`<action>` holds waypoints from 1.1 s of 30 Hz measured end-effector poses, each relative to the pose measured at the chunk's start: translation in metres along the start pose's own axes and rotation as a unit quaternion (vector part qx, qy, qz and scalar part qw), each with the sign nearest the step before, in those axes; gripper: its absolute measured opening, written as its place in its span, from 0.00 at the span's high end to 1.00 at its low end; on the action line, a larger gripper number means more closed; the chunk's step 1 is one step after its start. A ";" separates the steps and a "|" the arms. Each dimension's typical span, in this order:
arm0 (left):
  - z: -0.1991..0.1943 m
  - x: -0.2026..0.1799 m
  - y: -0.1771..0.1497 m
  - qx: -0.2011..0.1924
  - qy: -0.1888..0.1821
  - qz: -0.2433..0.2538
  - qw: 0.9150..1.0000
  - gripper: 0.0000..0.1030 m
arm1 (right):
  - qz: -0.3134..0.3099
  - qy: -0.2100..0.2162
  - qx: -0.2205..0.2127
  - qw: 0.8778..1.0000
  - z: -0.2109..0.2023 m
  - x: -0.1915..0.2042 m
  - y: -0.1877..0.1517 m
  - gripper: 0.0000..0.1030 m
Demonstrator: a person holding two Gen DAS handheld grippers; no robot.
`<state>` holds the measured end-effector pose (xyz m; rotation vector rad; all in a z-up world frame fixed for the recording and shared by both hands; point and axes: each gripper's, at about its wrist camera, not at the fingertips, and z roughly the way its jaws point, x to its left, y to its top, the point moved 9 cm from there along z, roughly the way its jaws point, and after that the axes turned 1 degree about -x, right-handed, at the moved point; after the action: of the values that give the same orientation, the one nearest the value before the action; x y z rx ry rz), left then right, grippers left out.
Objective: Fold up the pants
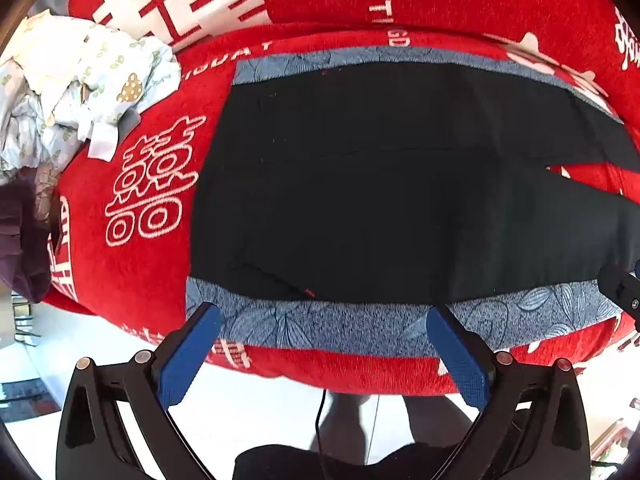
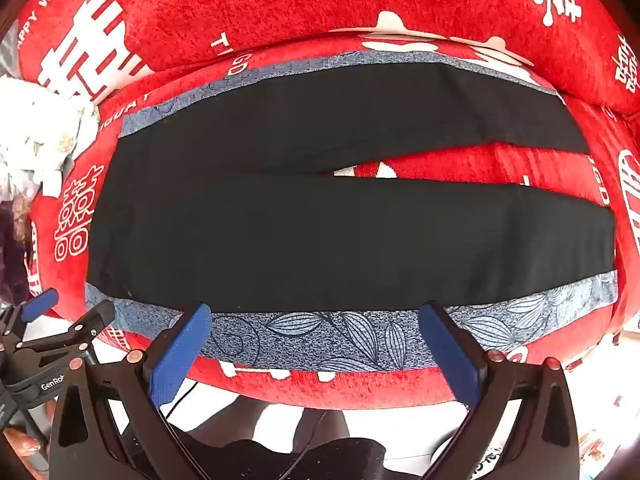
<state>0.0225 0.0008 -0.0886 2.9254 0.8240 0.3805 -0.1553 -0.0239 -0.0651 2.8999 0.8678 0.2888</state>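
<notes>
Black pants (image 2: 320, 236) lie flat on a blue leaf-patterned cloth (image 2: 340, 340), waist to the left, two legs spread to the right with a red gap between them. They also show in the left wrist view (image 1: 360, 200). My left gripper (image 1: 324, 316) is open and empty, hovering at the near edge by the waist end. My right gripper (image 2: 316, 314) is open and empty, at the near edge by the lower leg. The left gripper also shows at the left of the right wrist view (image 2: 68, 308).
A red sofa cover with white characters (image 1: 132, 184) lies under the blue cloth. A crumpled pale patterned cloth pile (image 1: 72, 92) sits at the far left. White floor (image 1: 248, 400) lies below the sofa's front edge.
</notes>
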 end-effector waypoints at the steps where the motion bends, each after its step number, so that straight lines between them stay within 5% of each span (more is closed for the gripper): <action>1: 0.001 -0.002 -0.002 0.006 -0.008 -0.002 1.000 0.00 | 0.003 0.005 0.001 1.000 0.000 -0.001 -0.001 0.00; 3: 0.001 -0.003 -0.008 0.006 -0.013 -0.009 1.000 0.00 | 0.013 0.016 0.005 1.000 0.001 -0.004 -0.002 0.00; 7: 0.007 -0.001 -0.019 0.029 -0.030 -0.011 0.999 0.00 | 0.005 -0.030 0.002 1.000 0.005 0.006 -0.003 0.00; 15: 0.015 0.000 -0.008 0.060 -0.052 -0.001 0.997 0.00 | 0.017 0.019 0.010 1.000 0.007 0.021 -0.003 0.00; 20: 0.021 0.007 -0.005 0.062 -0.050 -0.004 0.997 0.00 | 0.013 -0.023 0.017 0.999 0.010 0.019 -0.003 0.00; 33: 0.031 0.009 -0.014 0.081 -0.056 -0.001 0.995 0.00 | 0.013 -0.051 0.037 0.998 0.017 0.017 -0.007 0.00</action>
<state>0.0312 0.0173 -0.1185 3.0604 0.8798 0.1525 -0.1413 -0.0088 -0.0805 2.9651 0.8438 0.1109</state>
